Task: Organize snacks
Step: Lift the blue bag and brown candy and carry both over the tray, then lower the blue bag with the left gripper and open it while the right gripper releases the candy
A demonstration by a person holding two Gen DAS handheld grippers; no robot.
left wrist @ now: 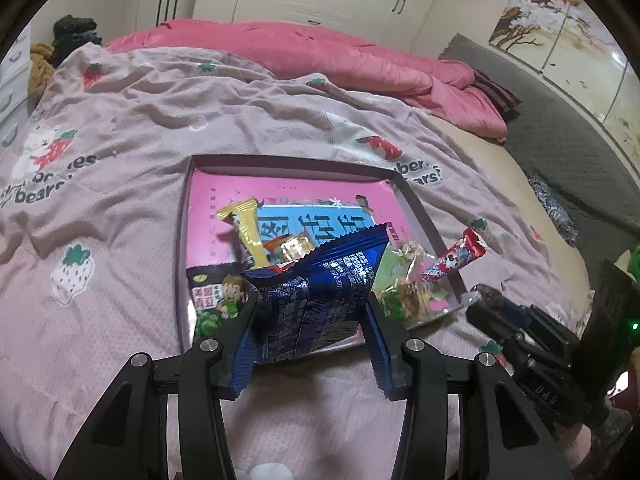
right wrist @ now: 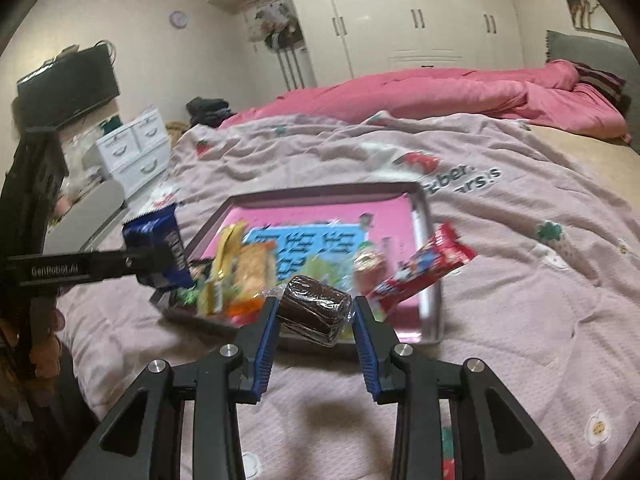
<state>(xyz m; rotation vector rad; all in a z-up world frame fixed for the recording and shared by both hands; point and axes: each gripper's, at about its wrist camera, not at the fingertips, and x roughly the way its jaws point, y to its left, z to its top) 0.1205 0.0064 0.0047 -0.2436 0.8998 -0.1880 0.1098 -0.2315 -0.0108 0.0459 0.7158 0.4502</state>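
Two grippers' fingers (left wrist: 250,320) gripping, blue packet (left wrist: 316,296) hiding tray (left wrist: 280,160) snacks, text blurred

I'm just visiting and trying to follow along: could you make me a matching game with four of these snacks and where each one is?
Snacks:
1. blue packet
2. brown roll cake
3. red wrapper
4. green pea bag

Places:
A. lying over the tray's right edge
B. held in the left tongs
C. in the tray's near left corner
D. held in the right tongs

Pairs: 1-B, 2-D, 3-A, 4-C
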